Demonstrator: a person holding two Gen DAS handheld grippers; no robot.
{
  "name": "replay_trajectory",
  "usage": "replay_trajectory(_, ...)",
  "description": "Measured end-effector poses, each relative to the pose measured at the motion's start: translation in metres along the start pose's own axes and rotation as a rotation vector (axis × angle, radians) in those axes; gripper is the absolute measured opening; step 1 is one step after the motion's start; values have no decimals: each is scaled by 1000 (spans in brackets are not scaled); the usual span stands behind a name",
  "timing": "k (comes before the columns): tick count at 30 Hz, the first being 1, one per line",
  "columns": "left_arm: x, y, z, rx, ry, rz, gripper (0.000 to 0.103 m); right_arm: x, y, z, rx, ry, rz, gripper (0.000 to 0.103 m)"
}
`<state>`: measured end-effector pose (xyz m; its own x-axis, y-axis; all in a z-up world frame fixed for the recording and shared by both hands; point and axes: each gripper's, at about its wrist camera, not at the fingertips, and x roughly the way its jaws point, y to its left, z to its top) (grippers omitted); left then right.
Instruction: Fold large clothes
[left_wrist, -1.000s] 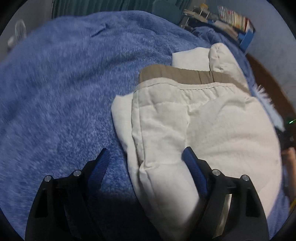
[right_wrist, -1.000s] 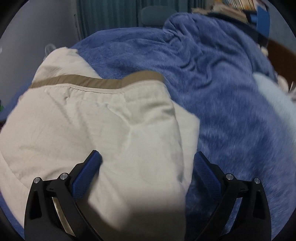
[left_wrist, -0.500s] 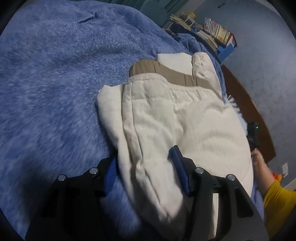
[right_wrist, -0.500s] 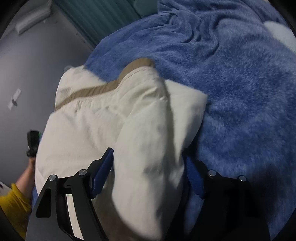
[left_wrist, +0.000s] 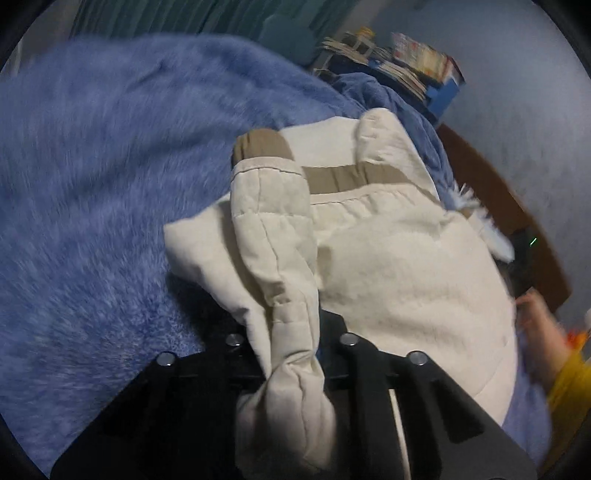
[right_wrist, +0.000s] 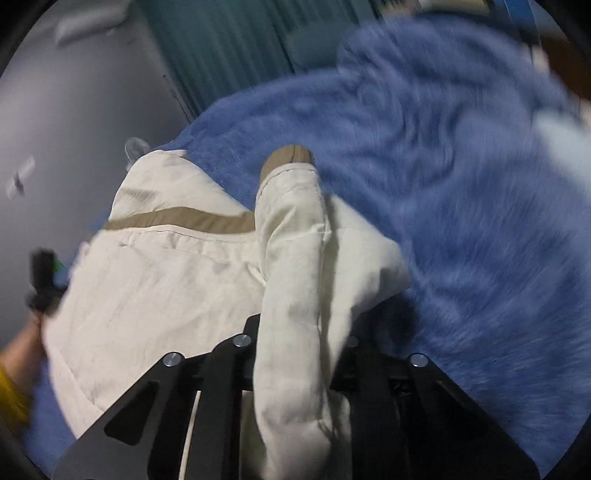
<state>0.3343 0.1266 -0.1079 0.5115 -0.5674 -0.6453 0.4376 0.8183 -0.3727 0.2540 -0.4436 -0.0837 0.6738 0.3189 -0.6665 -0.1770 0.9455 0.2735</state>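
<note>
Garment: a cream quilted garment with a tan band lay partly folded on a blue fleece blanket over what seemed to be a bed.
Left tongs: the left tongs were pinched narrow on a bunched cream fold at the garment's near left edge, the cloth standing up from their grip.
Right tongs: the right tongs were likewise clamped on a raised fold at the near right edge.
Handling: it looked soft, puffy and light, probably bulky enough to spring open; the shell looked smooth and might slip from a shallow bite.
Where to hold: judging by the stitching, seams and corners gave the firmest hold, with both layers taken deep.
Risk: the plush blanket might drag on the lower layer and skew the fold.
Other: a hand in a yellow sleeve showed at the frame edge.
</note>
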Motion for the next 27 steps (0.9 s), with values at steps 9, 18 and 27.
replay_trajectory(9, -97, -57, -2, 68, -103, 0, 8, -112, 75, 5, -155, -199, -59, 10)
replay_trajectory(18, -228, -99, -40, 49, -155, -34, 8, -195, 99, -1, -21, -226, 91, 10)
replay_trajectory(27, -176, -36, -100, -84, 40, 63, 10, -87, 50, -63, 161, 80, 67, 15)
